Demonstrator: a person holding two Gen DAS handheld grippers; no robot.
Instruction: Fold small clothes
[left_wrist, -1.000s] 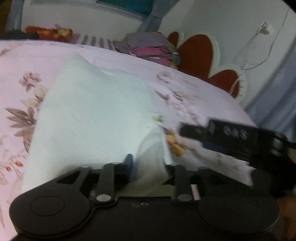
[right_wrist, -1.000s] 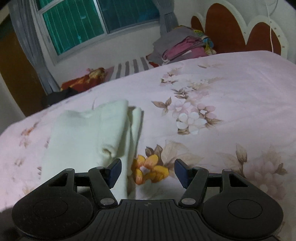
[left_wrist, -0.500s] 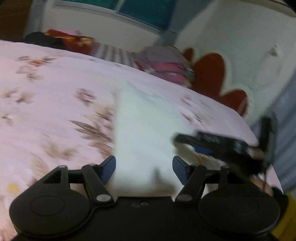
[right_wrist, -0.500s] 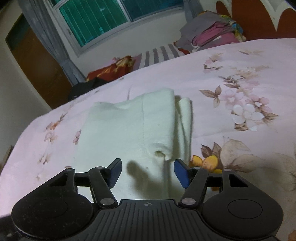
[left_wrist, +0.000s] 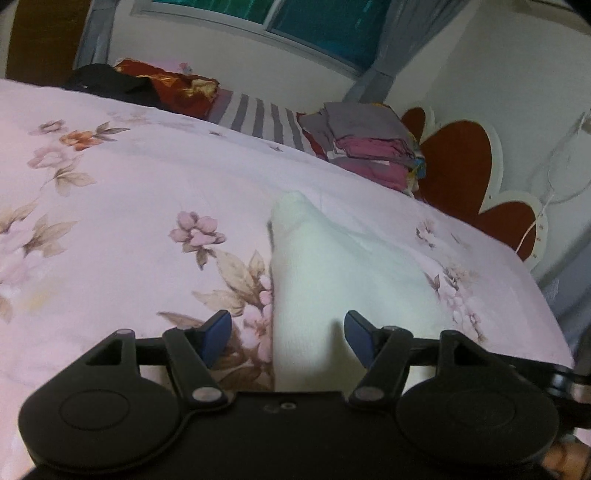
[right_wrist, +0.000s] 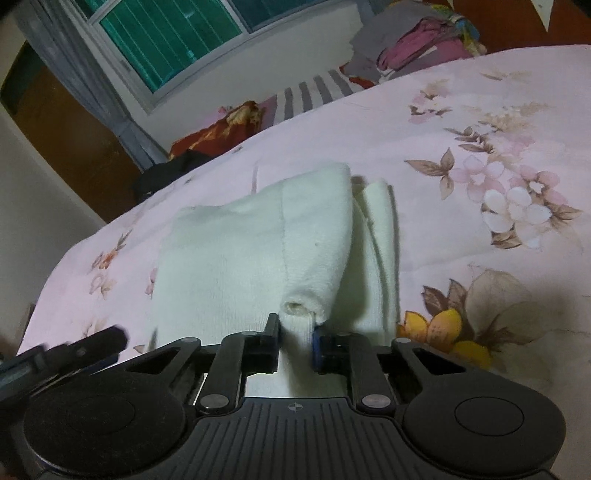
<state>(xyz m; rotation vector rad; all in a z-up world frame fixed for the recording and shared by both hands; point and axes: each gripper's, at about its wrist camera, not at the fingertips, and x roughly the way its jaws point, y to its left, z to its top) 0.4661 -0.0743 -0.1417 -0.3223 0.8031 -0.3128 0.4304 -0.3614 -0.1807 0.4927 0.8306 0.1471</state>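
On the pink floral bedspread (right_wrist: 480, 122) lies one cream knitted garment (right_wrist: 240, 258), partly folded. Two tools work it: the right tool (right_wrist: 297, 345) has just closed, pinching the garment's near edge; the left tool (left_wrist: 286, 338) hovers with jaws apart, gripping nothing.

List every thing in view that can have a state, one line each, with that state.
Left tongs: open, nothing pinched, the white garment's edge below the gap.
Right tongs: have just closed, shut on a near fold of the garment.
White garment: partly folded, lying on the floral bedspread.
Stack of clothes: folded, piled by the headboard.
Window: appears closed.
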